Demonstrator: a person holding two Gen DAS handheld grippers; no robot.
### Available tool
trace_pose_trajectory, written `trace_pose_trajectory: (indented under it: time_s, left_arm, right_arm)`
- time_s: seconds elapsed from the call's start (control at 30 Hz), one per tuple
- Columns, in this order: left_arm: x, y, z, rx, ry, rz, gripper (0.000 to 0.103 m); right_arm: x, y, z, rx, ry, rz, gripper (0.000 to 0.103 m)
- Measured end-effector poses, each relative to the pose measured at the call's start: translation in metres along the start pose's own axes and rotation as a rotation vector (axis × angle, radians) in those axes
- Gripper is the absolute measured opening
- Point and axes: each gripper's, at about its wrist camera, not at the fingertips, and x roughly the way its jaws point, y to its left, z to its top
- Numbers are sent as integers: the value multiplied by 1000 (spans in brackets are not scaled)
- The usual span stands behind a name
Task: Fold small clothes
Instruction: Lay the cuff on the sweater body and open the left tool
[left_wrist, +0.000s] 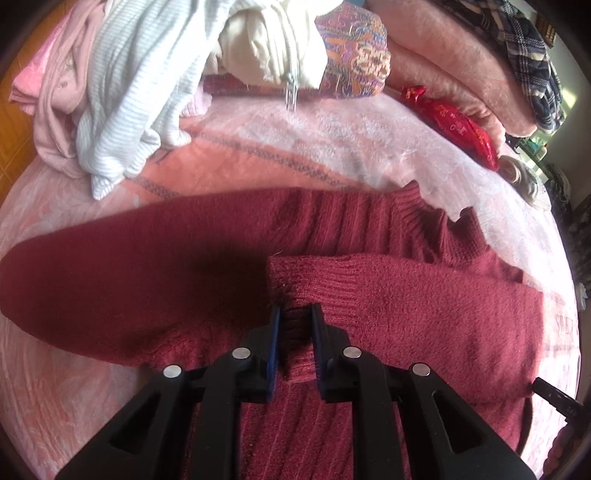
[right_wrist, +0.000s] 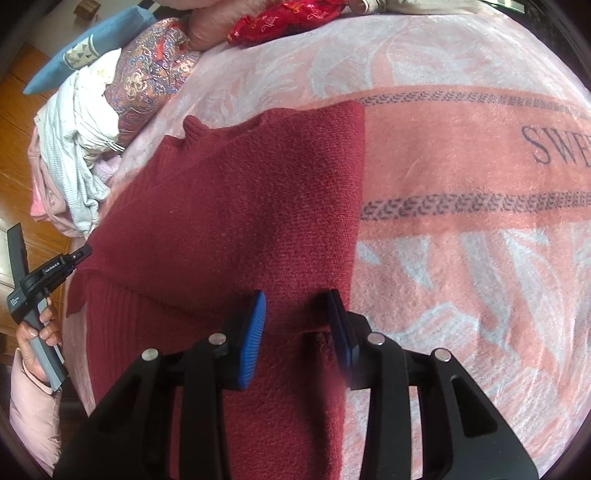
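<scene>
Left gripper (left_wrist: 295, 314) pinches the ribbed cuff of the dark red knitted sweater (left_wrist: 369, 295), which lies on the pink fleece blanket (left_wrist: 258, 147). Right gripper (right_wrist: 299, 314) clamps a fold of the sweater's edge. Risks: thin cuff slipping free; uneven pulls skewing the fold. No containers visible.

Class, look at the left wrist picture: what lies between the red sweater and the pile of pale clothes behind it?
Only bare pink blanket lies between the red sweater and the pile of pale clothes; the left wrist view shows it.
</scene>
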Motion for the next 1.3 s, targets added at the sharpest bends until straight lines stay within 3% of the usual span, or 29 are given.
trace_pose_trajectory:
  time_s: [0.1, 0.13, 0.27, 0.37, 0.43, 0.57, 0.6, 0.63, 0.7, 1.1, 1.3]
  left_arm:
    - [10, 2, -5, 12, 15, 14, 20]
    - [12, 3, -7, 16, 19, 18, 21]
    - [24, 8, -11, 13, 40, 24, 24]
    - [28, 8, -15, 35, 27, 46, 33]
    - [30, 7, -16, 46, 24, 57, 48]
    - [35, 9, -16, 63, 43, 49, 62]
    - [36, 9, -16, 73, 44, 64, 75]
    - [39, 10, -16, 77, 55, 75, 98]
    - [47, 12, -20, 82, 85, 67, 100]
    - [42, 14, -30, 124, -1, 39, 100]
    - [12, 38, -34, 141, -63, 27, 99]
  right_arm:
    - [4, -6, -3, 1, 1, -28, 33]
    - [7, -10, -5, 11, 11, -34, 40]
    - [11, -20, -10, 44, -7, 16, 40]
    - [11, -20, -16, 32, -33, 12, 40]
    - [11, -19, -20, 11, -50, -3, 40]
    - [13, -16, -21, 4, -68, -17, 40]
    - [14, -16, -21, 5, -69, -18, 40]
    - [14, -16, -21, 6, -68, -18, 40]
    - [16, -14, -19, 11, -69, -18, 40]
    - [14, -20, -24, 19, -92, -2, 40]
    - [12, -21, -26, 23, -97, 5, 40]
